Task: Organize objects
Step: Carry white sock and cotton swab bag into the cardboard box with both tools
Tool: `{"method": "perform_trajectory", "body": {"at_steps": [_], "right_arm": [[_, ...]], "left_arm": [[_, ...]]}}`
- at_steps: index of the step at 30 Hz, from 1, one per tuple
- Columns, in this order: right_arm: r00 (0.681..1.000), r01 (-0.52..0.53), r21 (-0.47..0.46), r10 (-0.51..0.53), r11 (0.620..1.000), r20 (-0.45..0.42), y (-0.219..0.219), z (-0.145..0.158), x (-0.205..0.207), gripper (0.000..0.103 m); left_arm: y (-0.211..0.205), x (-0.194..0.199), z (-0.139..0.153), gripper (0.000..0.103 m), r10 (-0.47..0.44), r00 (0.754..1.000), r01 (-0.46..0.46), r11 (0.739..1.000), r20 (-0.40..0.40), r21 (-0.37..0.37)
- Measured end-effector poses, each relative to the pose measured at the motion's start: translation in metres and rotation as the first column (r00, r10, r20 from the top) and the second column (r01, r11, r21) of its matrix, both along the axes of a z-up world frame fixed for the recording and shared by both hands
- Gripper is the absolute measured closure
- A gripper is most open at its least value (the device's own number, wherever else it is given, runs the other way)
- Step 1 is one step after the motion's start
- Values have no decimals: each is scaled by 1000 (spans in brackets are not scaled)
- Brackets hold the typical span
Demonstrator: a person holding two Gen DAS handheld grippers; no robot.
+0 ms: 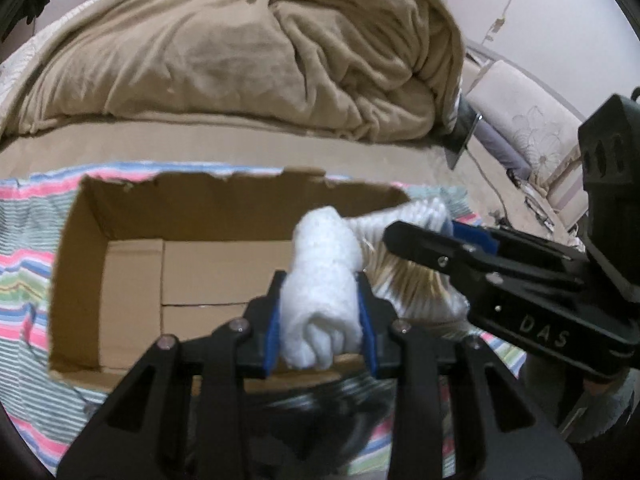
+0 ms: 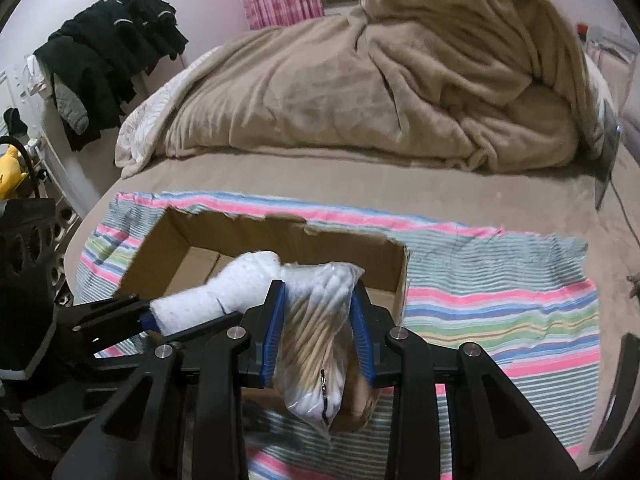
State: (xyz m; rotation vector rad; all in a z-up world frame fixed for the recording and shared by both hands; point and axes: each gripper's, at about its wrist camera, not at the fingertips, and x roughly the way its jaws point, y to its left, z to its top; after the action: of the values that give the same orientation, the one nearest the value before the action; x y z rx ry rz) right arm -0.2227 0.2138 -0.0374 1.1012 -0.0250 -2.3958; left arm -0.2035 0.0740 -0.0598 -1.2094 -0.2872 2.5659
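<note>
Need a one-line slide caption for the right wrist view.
Right claw grips a bag of cotton swabs over the cardboard box, beside the left claw's rolled white cloth.

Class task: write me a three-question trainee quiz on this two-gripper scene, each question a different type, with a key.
1. True or false: the cardboard box already holds several items.
2. What does the left gripper hold: A) rolled white cloth, B) bag of cotton swabs, C) nothing?
3. Fill in: the box sits on a ____ towel.

Key: 1 false, its visible floor is bare; 2 A, the right gripper has its jaws shut on the bag; 3 striped.
</note>
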Motion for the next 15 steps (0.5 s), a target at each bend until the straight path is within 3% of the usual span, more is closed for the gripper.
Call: {"method": "perform_trajectory", "body": {"at_steps": [5, 12, 14, 15], "right_arm": [[1000, 2, 11, -2, 1000, 28, 3, -14, -8, 71], [999, 15, -3, -14, 1000, 36, 7, -16, -10, 67], [999, 26, -4, -26, 1000, 36, 9, -12, -9, 58], [999, 29, -7, -29, 1000, 35, 10, -10, -8, 55]], "left_arm": [[9, -10, -21, 69, -16, 998, 17, 1000, 61, -17], [15, -15, -24, 62, -23, 995, 27, 999, 98, -38], [14, -14, -20, 53, -28, 995, 31, 999, 100, -26], [12, -10, -16, 41, -27, 996, 29, 999, 88, -18]]}}
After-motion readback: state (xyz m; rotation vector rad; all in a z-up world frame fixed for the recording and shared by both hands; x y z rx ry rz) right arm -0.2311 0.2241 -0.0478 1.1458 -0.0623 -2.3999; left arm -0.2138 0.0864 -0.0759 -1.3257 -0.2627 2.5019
